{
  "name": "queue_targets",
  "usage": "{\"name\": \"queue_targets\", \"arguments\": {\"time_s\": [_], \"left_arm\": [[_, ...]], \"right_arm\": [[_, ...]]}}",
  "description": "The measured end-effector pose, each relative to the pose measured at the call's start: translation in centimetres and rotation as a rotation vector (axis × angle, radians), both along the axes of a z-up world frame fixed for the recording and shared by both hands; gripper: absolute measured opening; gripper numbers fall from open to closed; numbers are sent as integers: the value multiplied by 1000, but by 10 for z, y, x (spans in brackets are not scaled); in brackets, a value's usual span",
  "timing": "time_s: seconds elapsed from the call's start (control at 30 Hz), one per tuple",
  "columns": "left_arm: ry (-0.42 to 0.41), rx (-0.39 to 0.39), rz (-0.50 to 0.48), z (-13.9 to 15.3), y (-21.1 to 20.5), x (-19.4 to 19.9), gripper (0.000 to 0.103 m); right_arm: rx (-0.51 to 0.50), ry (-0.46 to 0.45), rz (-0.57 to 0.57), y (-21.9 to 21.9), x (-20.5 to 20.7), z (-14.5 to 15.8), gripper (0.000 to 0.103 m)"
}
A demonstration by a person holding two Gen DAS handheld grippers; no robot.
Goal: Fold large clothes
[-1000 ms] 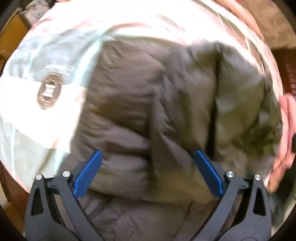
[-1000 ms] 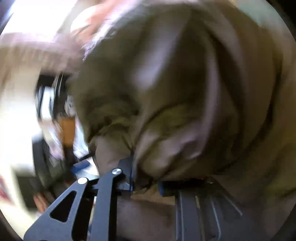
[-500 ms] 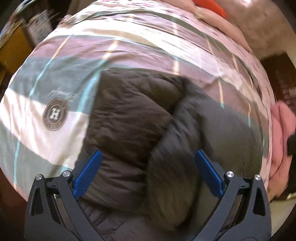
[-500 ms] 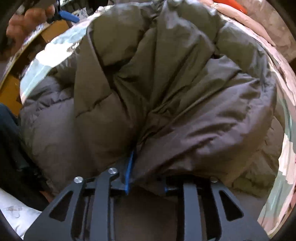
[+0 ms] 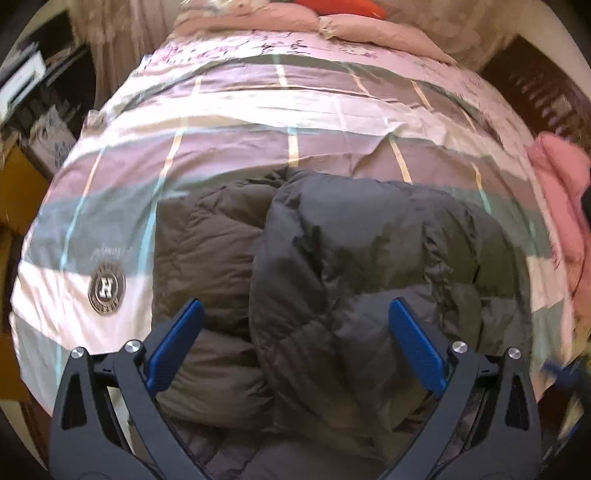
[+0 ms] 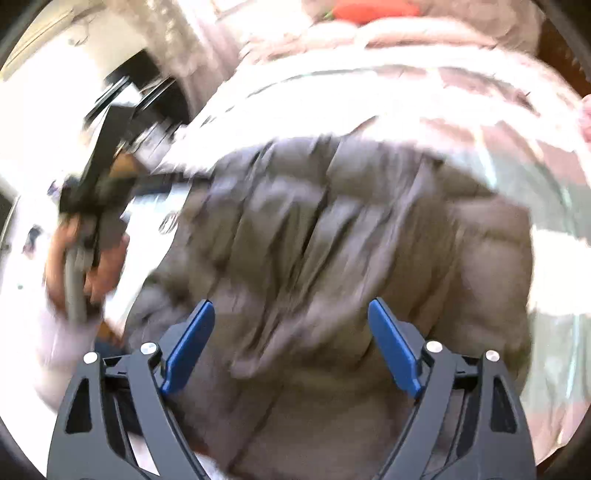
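Observation:
A dark grey puffer jacket (image 5: 332,277) lies on the bed, its right half folded over the left part in a thick bundle. My left gripper (image 5: 295,343) is open and empty, hovering just above the jacket's near edge. In the right wrist view the jacket (image 6: 351,240) is blurred by motion. My right gripper (image 6: 291,343) is open and empty above it. The left hand and its gripper handle (image 6: 81,236) show at the left of that view.
The bed has a pink, grey and white striped cover (image 5: 295,110) with a round "H" badge (image 5: 106,284). Pink pillows and an orange item (image 5: 340,7) lie at the head. A pink garment (image 5: 561,192) lies at the right edge. Dark furniture stands left and right.
My right gripper has let go of the jacket and opened, pulling back. The folded half now rests on the jacket. The left gripper has drawn back, showing more of the bed.

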State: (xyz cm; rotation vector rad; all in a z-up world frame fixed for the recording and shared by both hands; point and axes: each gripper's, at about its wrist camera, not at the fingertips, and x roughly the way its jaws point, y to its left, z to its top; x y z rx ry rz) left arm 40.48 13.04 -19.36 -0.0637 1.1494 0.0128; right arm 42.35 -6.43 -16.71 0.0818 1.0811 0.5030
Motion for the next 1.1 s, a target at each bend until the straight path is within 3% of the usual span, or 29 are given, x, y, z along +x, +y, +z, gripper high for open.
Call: {"name": "queue_targets", "arguments": {"time_s": [0.07,0.17,0.23,0.3,0.33,0.43,0.53,0.63,0.7,0.8,0.93,1.03,1.1], "left_arm": [[40,71,-32,-14,-13,2,101],[159,149,-47,-48,-20,7,101],[269,122,-36,-75,-14,10,101],[389,39,-21,-104,-9,13,101],[403,39,-17,-109,-9,13,101],[366,73,-26,-102,-14,13,101],[330,80,-31,-82,-13,8,101],[294,46,-52,-56,-10,-6,101],[276,31,-90,-46,-14,-14,101],[273,94,-158,-52,-31,-25,101],[350,157,-166,-95,-45,-26,101],[355,203,-167,-108,-50,-21,101],[354,192,-159,-107,-50,-19,101]], "right_arm": [[-73,33,-2,13,20,-28,86],[-237,165,-4,23,33,-84,86],[-350,193,2,27,25,-118,89],[-422,186,27,38,14,-133,95],[-452,186,43,43,10,-135,96],[-426,221,56,39,13,-127,95],[-255,265,11,15,13,-97,95],[-155,191,46,2,0,-60,95],[-171,164,78,1,-10,-50,95],[-209,217,114,6,-23,-68,95],[-291,274,108,19,-9,-115,96],[-309,268,91,22,-8,-122,99],[-313,265,91,21,-10,-120,99]]}}
